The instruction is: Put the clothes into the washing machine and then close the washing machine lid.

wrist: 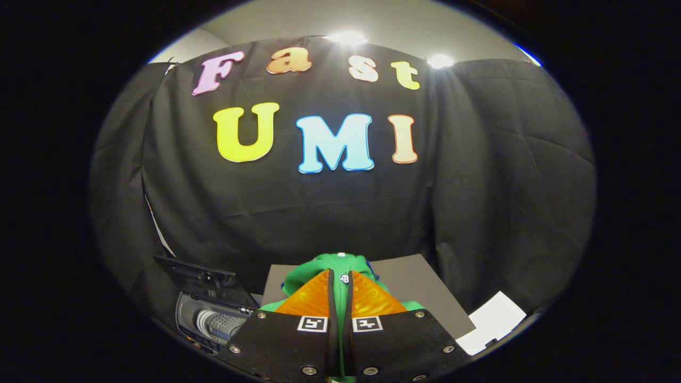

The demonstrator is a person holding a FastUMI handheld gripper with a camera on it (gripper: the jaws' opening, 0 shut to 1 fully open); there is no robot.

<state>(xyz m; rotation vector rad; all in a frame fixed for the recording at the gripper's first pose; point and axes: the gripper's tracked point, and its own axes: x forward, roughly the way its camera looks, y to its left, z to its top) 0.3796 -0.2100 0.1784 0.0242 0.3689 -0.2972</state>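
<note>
Where the black booth cloth hangs lowest on the left, a small toy washing machine (213, 319) with a dark raised lid (197, 279) and a pale ribbed drum sits just left of the fingers, its opening uncovered. Moving right, the gripper (339, 295) has its two orange wedge-shaped fingers (306, 300) drawn close together, clamped on a bright green garment with a small white button (332, 266); the cloth bunches just ahead of the tips and spills out to either side. Behind it lies a grey flat board (420, 287), and farther right a white sheet of paper (492, 319).
</note>
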